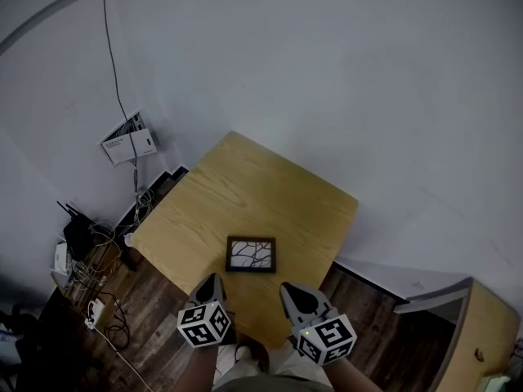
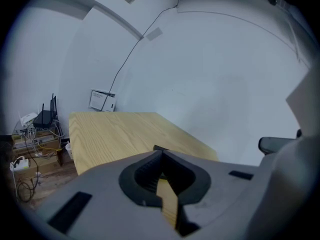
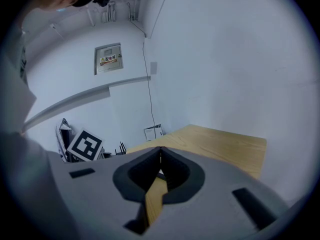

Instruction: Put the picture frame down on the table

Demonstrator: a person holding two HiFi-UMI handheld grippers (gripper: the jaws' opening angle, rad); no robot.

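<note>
Left gripper (image 2: 160, 153): jaws pressed together at the tips with nothing between them; only table wood shows through the hollow behind the tips.
Right gripper (image 3: 160, 151): also closed tip to tip and empty.
Picture frame (image 1: 251, 254): lies flat on the table, picture side up, just ahead of both pairs of tips and between them, touching neither.
Table (image 1: 245, 186): light wood, running from the tips away to the white wall.
Router (image 1: 78, 233): low down among cables, well out to the left of the left gripper.
Cabinet (image 1: 489, 321): wooden, well out to the right of the right gripper.
</note>
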